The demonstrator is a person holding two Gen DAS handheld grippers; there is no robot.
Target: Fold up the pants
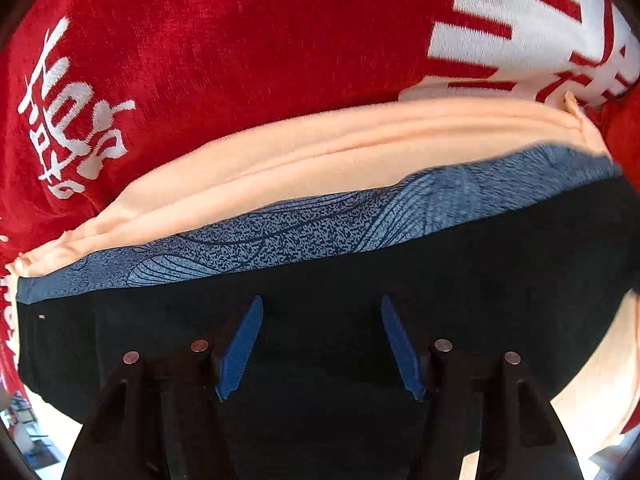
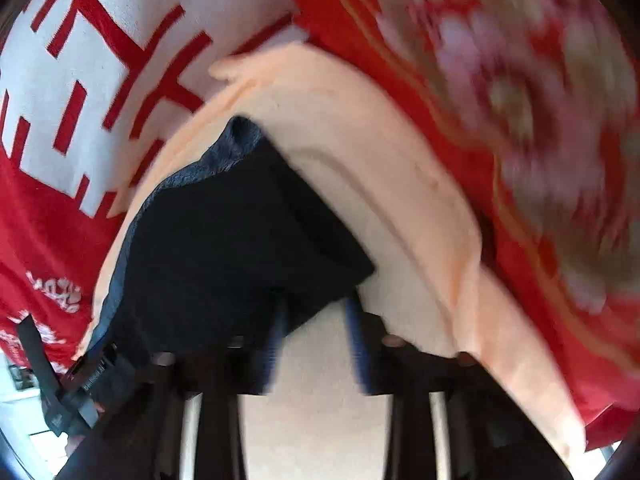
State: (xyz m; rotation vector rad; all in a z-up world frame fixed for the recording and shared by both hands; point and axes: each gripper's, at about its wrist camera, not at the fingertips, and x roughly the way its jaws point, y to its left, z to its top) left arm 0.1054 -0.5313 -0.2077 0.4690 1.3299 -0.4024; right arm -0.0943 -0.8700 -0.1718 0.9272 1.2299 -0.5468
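Dark navy pants [image 1: 320, 280] with a blue patterned waistband [image 1: 304, 232] lie folded on a peach cloth [image 1: 304, 148]. My left gripper [image 1: 322, 304] hovers just over the dark fabric with its blue fingers [image 1: 240, 352] spread apart and nothing between them. In the blurred right wrist view the pants [image 2: 224, 232] lie to the left on the peach cloth [image 2: 360, 160]. My right gripper [image 2: 312, 308] sits at the pants' right corner, blue fingers [image 2: 354, 344] apart with peach cloth showing between them.
A red cloth with white characters [image 1: 200, 40] covers the surface beyond the peach cloth, and shows in the right wrist view [image 2: 80, 80] with a floral red part [image 2: 520, 100]. The left gripper's black body [image 2: 80, 376] shows at lower left.
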